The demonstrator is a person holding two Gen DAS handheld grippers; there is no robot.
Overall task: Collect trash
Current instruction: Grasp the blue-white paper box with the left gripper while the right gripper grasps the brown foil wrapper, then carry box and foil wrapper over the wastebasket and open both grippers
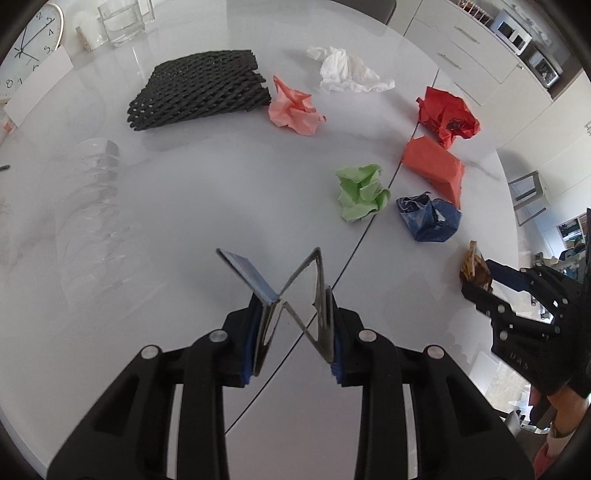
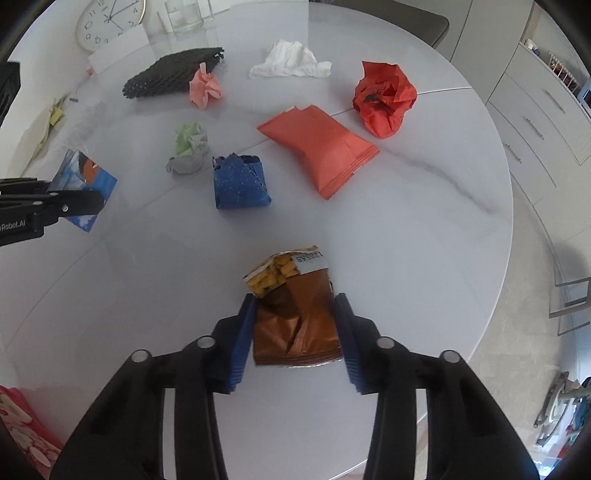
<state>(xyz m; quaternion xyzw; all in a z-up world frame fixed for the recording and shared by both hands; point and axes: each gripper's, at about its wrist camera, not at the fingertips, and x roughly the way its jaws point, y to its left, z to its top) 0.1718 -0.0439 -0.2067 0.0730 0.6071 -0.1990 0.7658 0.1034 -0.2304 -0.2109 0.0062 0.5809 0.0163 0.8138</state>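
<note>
Holding a folded blue wrapper (image 1: pixel 275 295) in the left gripper (image 1: pixel 295 332) and a brown snack bag (image 2: pixel 295 317) between the jaws of the right gripper (image 2: pixel 295 332), both clenched on their trash, the job looks barely begun. Left on the tabletop (image 1: pixel 184 184) are green (image 1: pixel 362 192), pink (image 1: pixel 295 107), red (image 1: pixel 447 114), white (image 1: pixel 343 70), blue (image 1: pixel 428 218) and orange (image 1: pixel 436 166) paper scraps. A black mat (image 1: pixel 199 92), clock (image 1: pixel 26 48) and glass (image 1: pixel 122 22) stand far left, blocking nothing.
</note>
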